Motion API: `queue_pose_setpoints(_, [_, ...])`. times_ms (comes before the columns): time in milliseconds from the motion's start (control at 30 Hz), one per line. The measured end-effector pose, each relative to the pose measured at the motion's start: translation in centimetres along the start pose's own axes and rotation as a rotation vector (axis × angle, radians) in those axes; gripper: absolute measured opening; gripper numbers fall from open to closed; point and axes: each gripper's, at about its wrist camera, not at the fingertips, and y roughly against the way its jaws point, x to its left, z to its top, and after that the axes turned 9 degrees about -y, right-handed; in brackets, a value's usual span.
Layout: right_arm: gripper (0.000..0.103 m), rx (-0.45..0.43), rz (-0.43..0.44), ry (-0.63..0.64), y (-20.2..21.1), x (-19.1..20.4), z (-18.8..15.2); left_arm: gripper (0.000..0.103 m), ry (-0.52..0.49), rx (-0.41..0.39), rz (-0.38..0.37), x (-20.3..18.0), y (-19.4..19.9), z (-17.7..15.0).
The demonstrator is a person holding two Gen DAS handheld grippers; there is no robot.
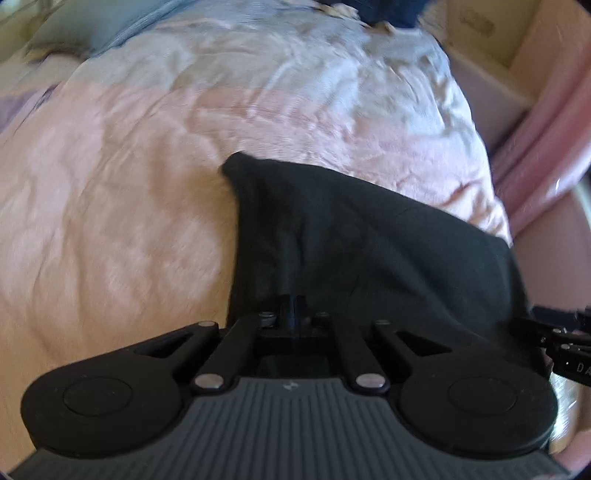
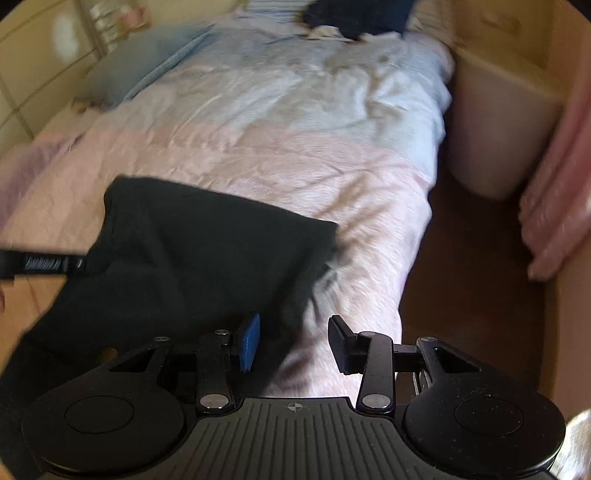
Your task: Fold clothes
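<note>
**Left fingers clamp the dark garment, right fingers stand free**

Closest to me, my left fingers [image 1: 291,306] are clenched tight on the near edge of the dark garment [image 1: 351,236], so the cloth runs taut from the pinch out to its far corner. I judge I hold it there to keep that hem in place while the fold is laid. My right fingers [image 2: 293,341] stand released, with only pink cover showing between the blue pad and the black one; the garment's right side lies just beside them, untouched.

Across the near part of the bed [image 2: 258,147] the garment is spread, its left portion hanging off the bed's near edge. Its far edge lies fairly straight, its right corner rumpled.

Beyond it the quilt is bare and wide, giving plenty of room to carry a fold forward. A pile of dark clothes [image 2: 354,14] sits at the far end, well apart. To the right the bed drops off to the floor, with a white bin [image 2: 491,129] near.
</note>
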Motion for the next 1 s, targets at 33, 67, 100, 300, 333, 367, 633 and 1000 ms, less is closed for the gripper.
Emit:
queue_pose_setpoints(33, [0.040, -0.007, 0.000, -0.005, 0.9, 0.0, 0.0, 0.002, -0.013, 0.001, 0.043, 0.0, 1.0, -0.3])
queue_pose_setpoints(67, [0.040, -0.019, 0.005, -0.007, 1.9, 0.2, -0.1, 0.002, 0.001, -0.006, 0.052, 0.1, 2.2, -0.7])
queue_pose_setpoints(100, [0.039, -0.030, 0.022, -0.006, 2.9, 0.4, -0.3, 0.001, 0.022, -0.015, 0.054, 0.3, 3.4, -1.1])
queue_pose_setpoints(300, [0.039, 0.075, 0.146, 0.091, 5.7, 3.0, -5.2, 0.001, 0.096, 0.034, -0.061, -2.8, 7.7, -6.3])
queue_pose_setpoints(333, [0.039, 0.131, 0.137, 0.113, 5.3, 3.3, -6.3, 0.001, 0.085, 0.076, -0.030, -3.5, 7.4, -7.5])
queue_pose_setpoints(367, [0.039, 0.162, 0.131, 0.119, 5.3, 3.4, -6.9, 0.001, 0.089, 0.096, -0.006, -3.8, 7.6, -8.3])
queue_pose_setpoints(633, [0.039, 0.154, 0.191, 0.106, 7.8, 4.7, -6.0, 0.002, 0.126, 0.100, 0.004, -4.8, 9.5, -7.7])
queue_pose_setpoints(1000, [0.039, 0.301, 0.160, 0.104, 10.1, 5.1, -4.1, 0.007, 0.139, 0.167, 0.126, -6.8, 15.1, -5.2])
